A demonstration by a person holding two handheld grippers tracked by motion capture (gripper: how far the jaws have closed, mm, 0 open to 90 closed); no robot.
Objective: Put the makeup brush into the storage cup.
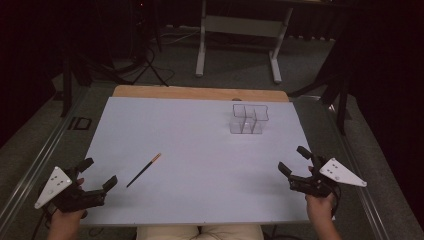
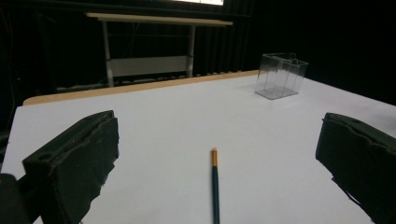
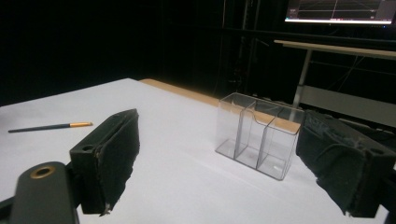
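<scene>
A thin dark brush with an orange-gold end [image 1: 144, 170] lies on the white table top [image 1: 200, 150], left of centre. A clear plastic organiser with three compartments [image 1: 248, 119] stands upright towards the back right. My left gripper [image 1: 100, 173] rests at the near left corner, open, nothing between its jaws. In the left gripper view the brush [image 2: 215, 184] lies straight ahead between the jaws, the organiser [image 2: 281, 75] far off. My right gripper [image 1: 294, 161] hovers at the near right edge, open and empty. Its view shows the organiser [image 3: 257, 135] ahead and the brush [image 3: 51, 126] far left.
A wooden strip [image 1: 200, 93] runs along the table's far edge. Beyond it stands a white metal desk frame [image 1: 239, 37] on grey carpet. Dark stands and cables sit at the back left. A lit monitor [image 3: 338, 11] glows in the right gripper view.
</scene>
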